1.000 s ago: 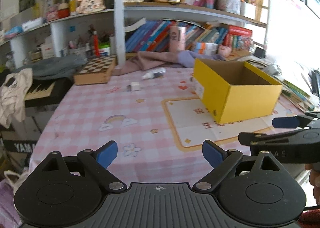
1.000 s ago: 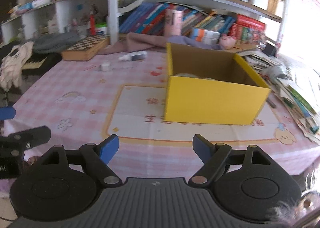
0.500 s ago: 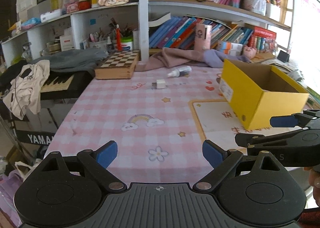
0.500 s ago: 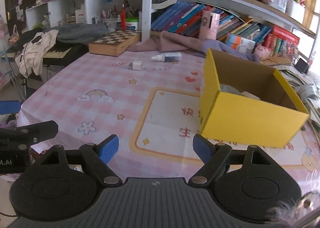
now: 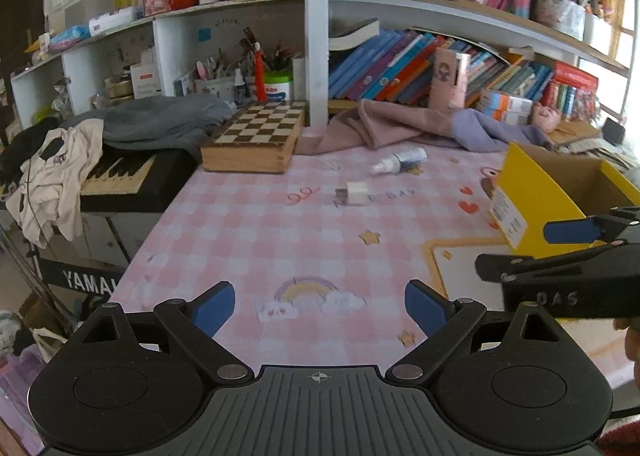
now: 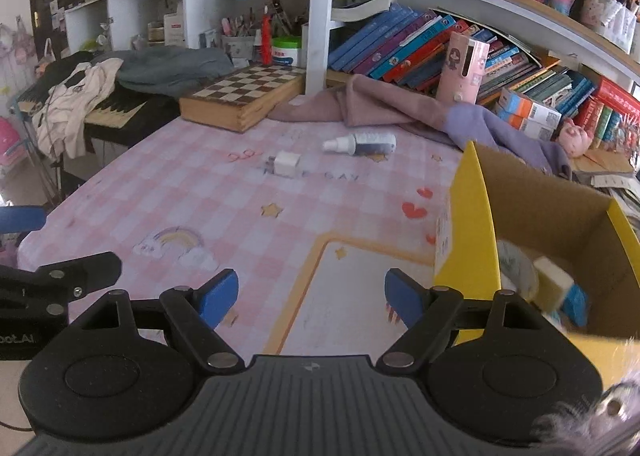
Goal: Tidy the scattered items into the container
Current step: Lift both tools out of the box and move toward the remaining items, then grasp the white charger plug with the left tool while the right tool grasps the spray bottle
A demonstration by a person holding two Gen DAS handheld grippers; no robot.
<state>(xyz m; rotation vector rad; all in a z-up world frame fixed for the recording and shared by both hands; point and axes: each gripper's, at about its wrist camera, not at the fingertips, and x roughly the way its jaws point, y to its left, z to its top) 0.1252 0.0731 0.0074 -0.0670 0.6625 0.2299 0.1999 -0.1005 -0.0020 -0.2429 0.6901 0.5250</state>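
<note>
Two grippers, both empty: left gripper (image 5: pixel 319 308) has its jaws spread wide with nothing between them, right gripper (image 6: pixel 311 298) likewise spread and holding nothing. Both hover low over the near edge of the surface (image 5: pixel 248 240), side by side; the right one shows at the right edge of the left view, the left one at the left edge of the right view. Probably parked wide like this to be ready for the next pick. Scattered items left: a small white cube-shaped block (image 5: pixel 356 192) lying mid-surface, and a spray bottle (image 5: pixel 398 161) on its side just beyond it, near the pink cloth (image 5: pixel 384 128) at the back. Both sit well apart from the jaws, far side of the pink checked cover. The container, a yellow box (image 6: pixel 466 232), stands open-topped on the right, just beside the right gripper; a few things already lie inside, a pale block with a blue end (image 6: pixel 560 290) among them, the rest too blurred to name. Judgement: task partly done, two items to go, next move is a reach forward to the block, the nearer of the pair. A chessboard box (image 5: pixel 256 142) sits at the back left, likely not part of the tidy.
</note>
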